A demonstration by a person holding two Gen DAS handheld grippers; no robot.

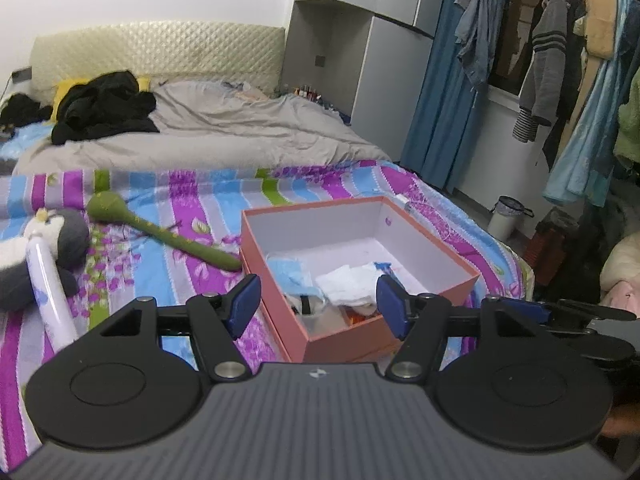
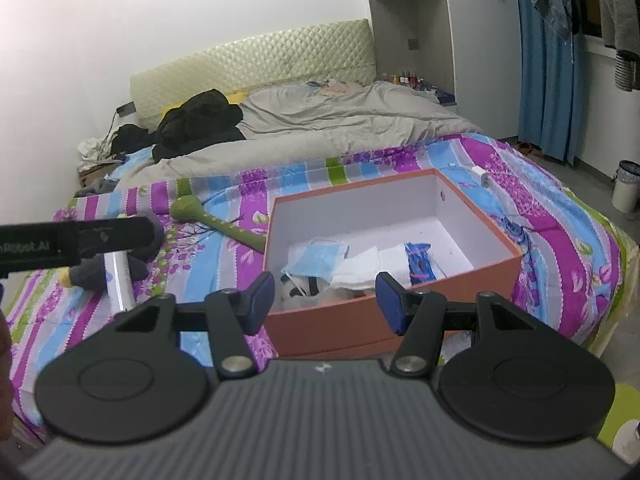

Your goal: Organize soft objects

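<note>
An orange box (image 1: 344, 340) (image 2: 332, 328) with a white inside stands open on the striped bedspread. In it lie a blue face mask (image 1: 292, 272) (image 2: 316, 258), white cloths (image 1: 348, 284) (image 2: 360, 268) and a blue packet (image 2: 418, 260). Left of the box lie a green plush toy (image 1: 180, 240) (image 2: 224, 226), a grey and white plush penguin (image 1: 68, 236) (image 2: 92, 272) and a white tube (image 1: 48, 280) (image 2: 118, 280). My left gripper (image 1: 318, 304) hangs open over the box's near corner, holding nothing. My right gripper (image 2: 326, 300) is open and holds nothing, just before the box's front wall.
A grey duvet (image 1: 240, 128) and black clothes (image 1: 104, 108) cover the far half of the bed. A white charger (image 2: 482, 176) lies on the spread behind the box. Clothes hang on a rail (image 1: 560, 60) at the right, with a small bin (image 1: 506, 218) on the floor.
</note>
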